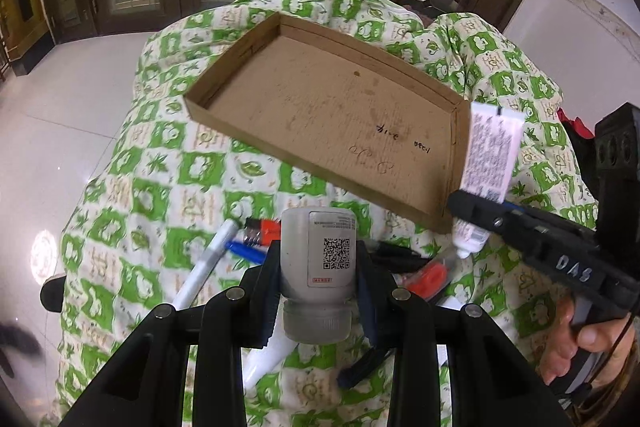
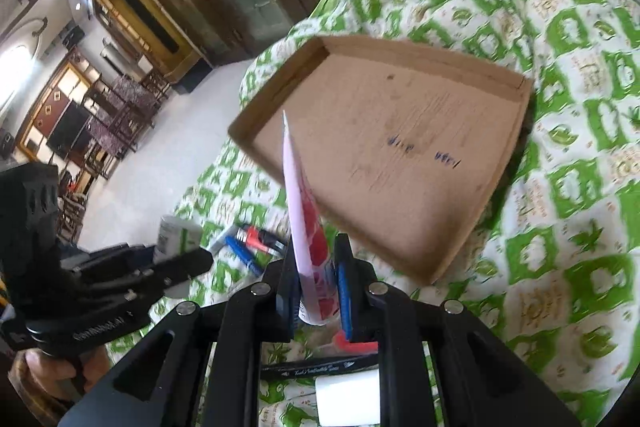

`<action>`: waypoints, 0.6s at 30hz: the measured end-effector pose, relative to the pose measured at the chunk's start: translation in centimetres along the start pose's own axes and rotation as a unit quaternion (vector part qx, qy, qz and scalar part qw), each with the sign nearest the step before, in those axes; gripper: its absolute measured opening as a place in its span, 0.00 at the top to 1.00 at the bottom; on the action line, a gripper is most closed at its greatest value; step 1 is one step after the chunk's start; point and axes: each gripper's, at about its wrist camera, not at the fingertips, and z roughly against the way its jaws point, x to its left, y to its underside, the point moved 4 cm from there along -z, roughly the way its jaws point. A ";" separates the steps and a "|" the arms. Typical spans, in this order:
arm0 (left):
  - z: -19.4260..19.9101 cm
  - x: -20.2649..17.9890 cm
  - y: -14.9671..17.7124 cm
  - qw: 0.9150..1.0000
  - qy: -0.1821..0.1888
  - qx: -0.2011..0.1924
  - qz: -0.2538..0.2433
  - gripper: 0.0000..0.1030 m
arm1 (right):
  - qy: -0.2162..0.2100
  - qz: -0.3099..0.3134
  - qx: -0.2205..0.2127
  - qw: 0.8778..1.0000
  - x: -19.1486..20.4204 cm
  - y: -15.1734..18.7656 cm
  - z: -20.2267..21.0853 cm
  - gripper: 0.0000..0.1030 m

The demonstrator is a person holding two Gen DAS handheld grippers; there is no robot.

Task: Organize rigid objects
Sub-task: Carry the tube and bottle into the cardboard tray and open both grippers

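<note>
My left gripper (image 1: 318, 259) is shut on a white bottle (image 1: 318, 259) with a QR label, held above the green patterned cloth, cap toward the camera. It also shows in the right wrist view (image 2: 176, 233). My right gripper (image 2: 316, 275) is shut on a white and red tube (image 2: 306, 227), held upright; the tube also shows in the left wrist view (image 1: 488, 163), just off the near right corner of the shallow cardboard tray (image 1: 332, 107). The tray (image 2: 384, 155) lies empty on the cloth ahead of both grippers.
Loose items lie on the cloth under the grippers: a white pen (image 1: 204, 267), a blue pen (image 1: 244, 251), a red-and-black piece (image 1: 264, 227), a red object (image 1: 430, 277), a black brush (image 2: 320, 367) and a white cylinder (image 2: 346, 399). White floor lies left of the cloth.
</note>
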 end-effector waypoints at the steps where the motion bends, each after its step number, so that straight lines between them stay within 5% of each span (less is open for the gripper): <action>1: -0.2 -0.1 -0.3 1.000 0.001 0.000 -0.001 0.67 | 0.000 -0.005 -0.002 1.000 -0.3 -0.4 0.1 0.86; 10: -2.9 -1.9 -5.8 1.000 0.021 -0.003 -0.008 0.67 | -0.007 -0.056 -0.010 0.998 -4.2 -5.4 -0.3 0.85; 18: -7.6 -5.2 -8.0 0.999 0.036 0.020 -0.027 0.67 | 0.024 -0.091 0.032 0.995 -7.4 -7.3 -4.3 0.85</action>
